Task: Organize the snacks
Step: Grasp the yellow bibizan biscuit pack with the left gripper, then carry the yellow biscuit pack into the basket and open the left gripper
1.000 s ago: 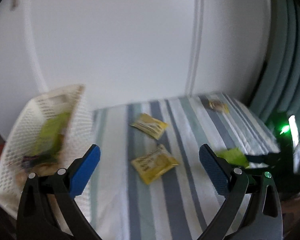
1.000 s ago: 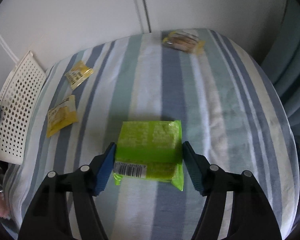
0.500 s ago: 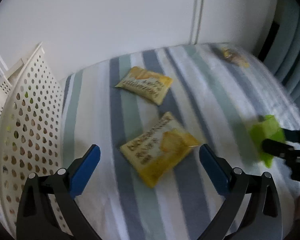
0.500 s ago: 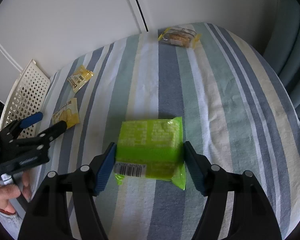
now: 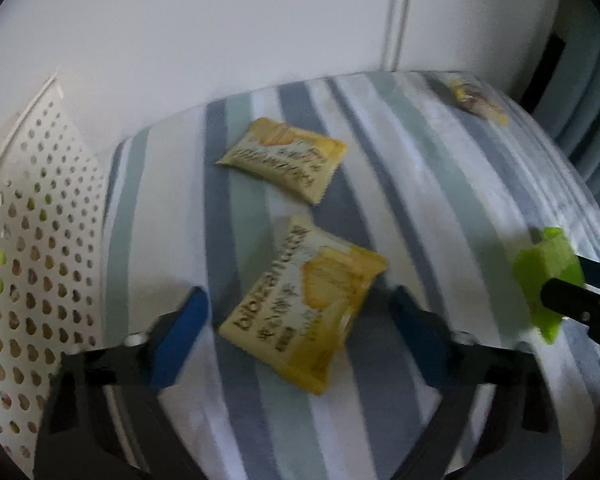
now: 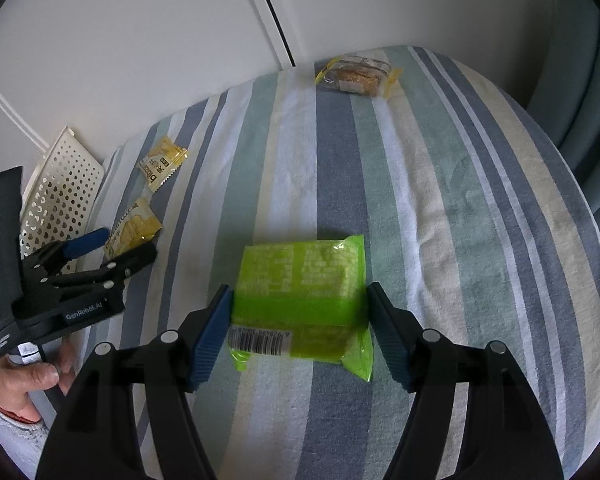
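Observation:
My left gripper (image 5: 300, 334) is open, its blue pads low on either side of the near yellow snack packet (image 5: 304, 304) on the striped cloth. A second yellow packet (image 5: 284, 160) lies just beyond it. In the right wrist view the left gripper (image 6: 116, 250) hovers at that near packet (image 6: 134, 232), beside the white perforated basket (image 6: 60, 196). My right gripper (image 6: 300, 332) is shut on the green snack packet (image 6: 300, 276), both pads pressed on its sides, barcode end toward the camera. The left wrist view shows the green packet (image 5: 540, 268) at the far right.
A brown snack in clear wrap (image 6: 358, 74) lies at the far edge near the white wall. The basket (image 5: 40, 240) stands at the left and holds several snacks. Blue-grey fabric (image 6: 588, 80) rises along the right. A hand (image 6: 24, 376) holds the left gripper.
My left gripper swung away from the basket and came down close over the near yellow packet, still open. The right gripper kept its hold on the green packet and rose a little.

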Demonstrator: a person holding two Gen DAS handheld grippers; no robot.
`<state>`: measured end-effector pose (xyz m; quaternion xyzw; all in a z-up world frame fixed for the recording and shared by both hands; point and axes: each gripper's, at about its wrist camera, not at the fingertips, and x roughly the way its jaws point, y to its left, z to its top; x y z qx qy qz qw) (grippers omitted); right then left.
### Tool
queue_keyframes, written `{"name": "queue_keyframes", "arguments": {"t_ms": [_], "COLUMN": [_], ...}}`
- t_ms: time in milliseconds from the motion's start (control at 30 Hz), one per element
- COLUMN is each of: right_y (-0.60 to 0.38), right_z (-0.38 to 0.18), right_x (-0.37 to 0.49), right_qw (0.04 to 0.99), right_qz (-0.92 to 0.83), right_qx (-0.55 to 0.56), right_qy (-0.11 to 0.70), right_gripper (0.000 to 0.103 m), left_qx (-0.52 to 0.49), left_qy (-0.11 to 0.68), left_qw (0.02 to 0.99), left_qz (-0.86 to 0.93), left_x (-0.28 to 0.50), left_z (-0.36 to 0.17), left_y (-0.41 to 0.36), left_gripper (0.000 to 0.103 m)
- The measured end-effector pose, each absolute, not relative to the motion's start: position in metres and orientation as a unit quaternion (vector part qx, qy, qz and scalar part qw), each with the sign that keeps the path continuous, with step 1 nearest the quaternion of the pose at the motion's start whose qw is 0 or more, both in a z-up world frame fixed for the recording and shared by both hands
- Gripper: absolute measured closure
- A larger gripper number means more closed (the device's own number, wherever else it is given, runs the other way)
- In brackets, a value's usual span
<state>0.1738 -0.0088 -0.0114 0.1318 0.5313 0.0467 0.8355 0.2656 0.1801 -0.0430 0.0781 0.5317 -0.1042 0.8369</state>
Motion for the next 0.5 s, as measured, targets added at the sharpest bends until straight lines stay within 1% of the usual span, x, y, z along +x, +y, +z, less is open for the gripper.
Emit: {"name": "queue_keyframes", "arguments": {"t_ms": [67, 133, 333, 500], "right_y": [-0.009, -0.01, -0.01, -0.01], "right_z": [-0.012, -0.012, -0.012, -0.012], "right_x": [0.174, 0.173, 0.173, 0.173], "right_qw": [0.836, 0.836, 0.836, 0.836], "right_qz": [0.047, 0.047, 0.048, 0.048], "right_qx": [0.132, 0.135, 0.135, 0.134], "right_qy": [0.531, 0.531, 0.53, 0.53], "right_gripper": [0.035, 0.035, 0.035, 0.035], "left_qx": [0.078, 0.075, 0.036, 0.005], "left_qy": [0.529, 0.527, 0.519, 0.499], "left_qw": [0.839, 0.841, 0.849, 0.861], "left_qz": [-0.102, -0.1, -0.09, -0.098], "left_x": [0.264, 0.263, 0.257, 0.242], "left_z": [-0.041, -0.038, -0.029, -0.01], "left_y": [0.177, 0.176, 0.188, 0.194], "left_gripper": [0.042, 0.047, 0.052, 0.052]}}
